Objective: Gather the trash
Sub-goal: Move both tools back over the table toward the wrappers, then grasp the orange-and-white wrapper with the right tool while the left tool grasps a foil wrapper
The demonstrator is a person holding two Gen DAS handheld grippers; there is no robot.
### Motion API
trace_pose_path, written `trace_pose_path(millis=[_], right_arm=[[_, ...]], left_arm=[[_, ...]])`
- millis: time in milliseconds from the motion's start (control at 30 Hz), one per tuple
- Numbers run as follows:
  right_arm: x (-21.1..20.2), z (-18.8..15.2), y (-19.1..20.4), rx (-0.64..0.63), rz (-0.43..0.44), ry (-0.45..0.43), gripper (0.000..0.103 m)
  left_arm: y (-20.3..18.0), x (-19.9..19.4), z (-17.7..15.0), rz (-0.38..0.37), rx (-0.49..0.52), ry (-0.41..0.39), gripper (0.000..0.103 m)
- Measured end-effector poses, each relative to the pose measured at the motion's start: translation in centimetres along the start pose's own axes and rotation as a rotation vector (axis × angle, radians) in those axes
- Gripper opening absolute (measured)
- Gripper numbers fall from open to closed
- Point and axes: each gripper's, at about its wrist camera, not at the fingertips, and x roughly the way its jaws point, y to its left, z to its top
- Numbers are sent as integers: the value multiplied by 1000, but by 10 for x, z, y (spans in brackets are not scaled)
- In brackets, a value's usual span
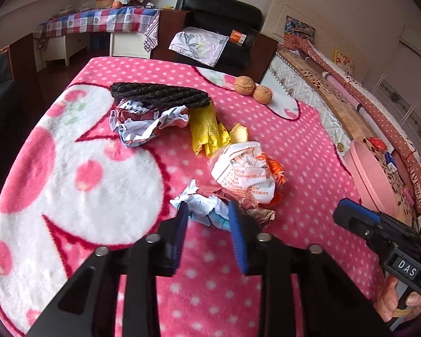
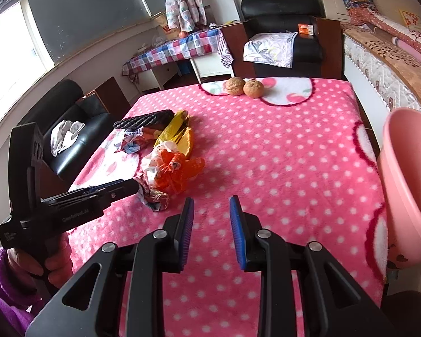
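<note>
A pink polka-dot blanket [image 2: 280,146] covers the table, with black chairs, a checked-cloth side table and a bed beyond (two walnuts [image 1: 252,88] sit at the far edge). The left gripper [image 1: 207,210] has its jaws drawn in around a crumpled paper wrapper [image 1: 202,206] in the trash pile; whether the pads press it is unclear. The right gripper [image 2: 212,205] hangs part-open, empty, near a pink bin [image 2: 404,185] cut off by the frame

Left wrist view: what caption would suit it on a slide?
Left gripper with its fingers around crumpled paper on a pink dotted blanket, more wrappers and two walnuts beyond.
</note>
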Motion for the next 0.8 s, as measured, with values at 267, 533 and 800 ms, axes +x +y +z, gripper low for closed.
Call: trace_pose_path(millis=[267,533,800], right_arm=[[8,9,16,-29,68,18,27],[26,29,45,-86,99,19,27],[61,34,45,-49,76,92,27]], left_arm=[[0,-14,1,-12,47,-53,0],[19,-38,1,-14,17,-87,0],[24,-47,-3,-25,6,-93,0]])
